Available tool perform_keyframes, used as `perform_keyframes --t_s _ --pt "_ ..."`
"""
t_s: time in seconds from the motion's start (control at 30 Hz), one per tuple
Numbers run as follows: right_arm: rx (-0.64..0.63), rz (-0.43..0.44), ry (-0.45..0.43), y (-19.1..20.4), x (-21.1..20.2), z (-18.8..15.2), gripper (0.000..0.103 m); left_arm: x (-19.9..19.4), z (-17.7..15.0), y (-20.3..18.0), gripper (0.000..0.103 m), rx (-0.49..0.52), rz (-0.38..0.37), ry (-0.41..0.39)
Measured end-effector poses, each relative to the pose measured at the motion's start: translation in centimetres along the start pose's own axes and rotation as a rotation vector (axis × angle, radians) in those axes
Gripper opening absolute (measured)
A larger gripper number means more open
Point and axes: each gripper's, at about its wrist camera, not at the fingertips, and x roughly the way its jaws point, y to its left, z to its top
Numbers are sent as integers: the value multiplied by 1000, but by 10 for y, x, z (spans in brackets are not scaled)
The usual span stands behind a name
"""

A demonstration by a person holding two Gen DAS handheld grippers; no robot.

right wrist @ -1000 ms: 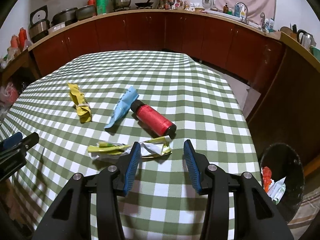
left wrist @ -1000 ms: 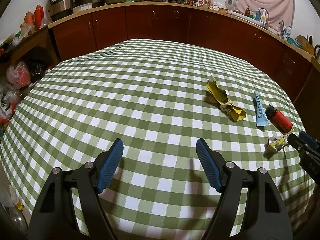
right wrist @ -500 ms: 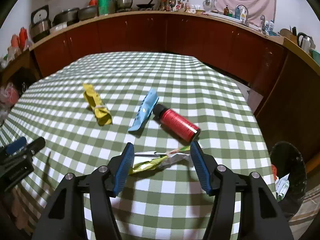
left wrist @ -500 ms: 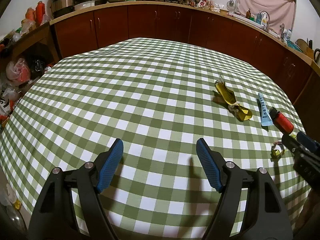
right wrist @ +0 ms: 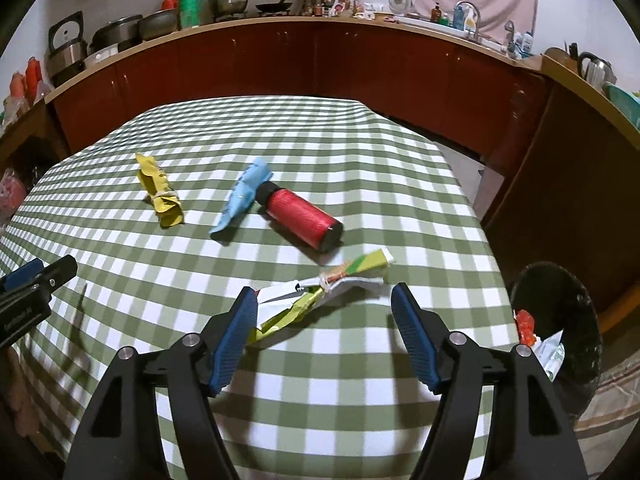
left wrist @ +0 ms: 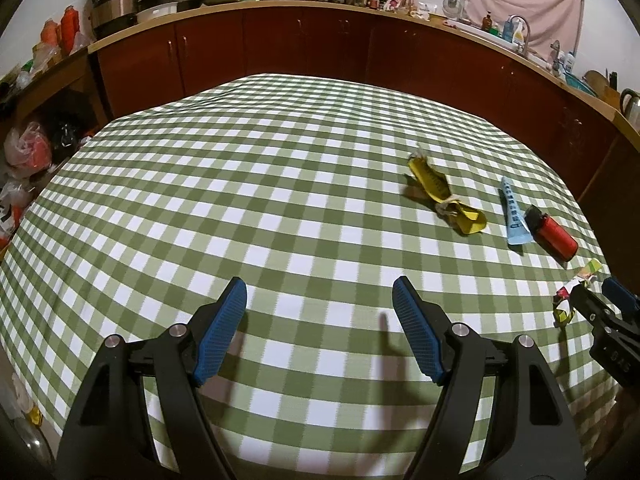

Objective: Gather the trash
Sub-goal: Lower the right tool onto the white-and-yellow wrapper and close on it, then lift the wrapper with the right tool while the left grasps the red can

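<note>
On the green checked table lie a crumpled green-and-white wrapper (right wrist: 320,298), a red bottle with a black cap (right wrist: 301,218), a blue tube (right wrist: 243,196) and a yellow wrapper tied with a band (right wrist: 160,196). My right gripper (right wrist: 320,312) is open, its jaws on either side of the green-and-white wrapper, not closed on it. My left gripper (left wrist: 319,306) is open and empty over the bare cloth at the table's near left. In the left wrist view the yellow wrapper (left wrist: 444,196), blue tube (left wrist: 514,220) and red bottle (left wrist: 554,234) lie far right.
A black trash bin (right wrist: 560,320) with some wrappers inside stands on the floor right of the table's edge. Dark red cabinets and a cluttered counter (right wrist: 280,20) run behind the table. Bags (left wrist: 28,152) lie on the floor at the left.
My right gripper has opened wider and moved forward, so the green-and-white wrapper now lies between its jaws. The wrapper has turned. My left gripper has stayed open and shifted slightly.
</note>
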Motion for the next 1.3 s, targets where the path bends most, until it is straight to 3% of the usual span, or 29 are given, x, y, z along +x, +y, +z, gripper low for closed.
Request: perform_keyframes --t_s 0.2,0.47,0.57,0.7,1.3 --pt "14 10 0 -11 -1 -3 66 0 0 -10 74 16 -10 3" --pt "29 94 15 -14 0 1 32 3 1 -19 74 24 -19 7" --pt "19 114 13 -10 1 3 25 3 2 -20 74 25 -22 7" --pt "0 118 0 -6 1 7 20 5 2 -22 74 27 -23 9" --pt "56 140 11 -10 2 6 19 10 6 -17 74 21 -24 11"
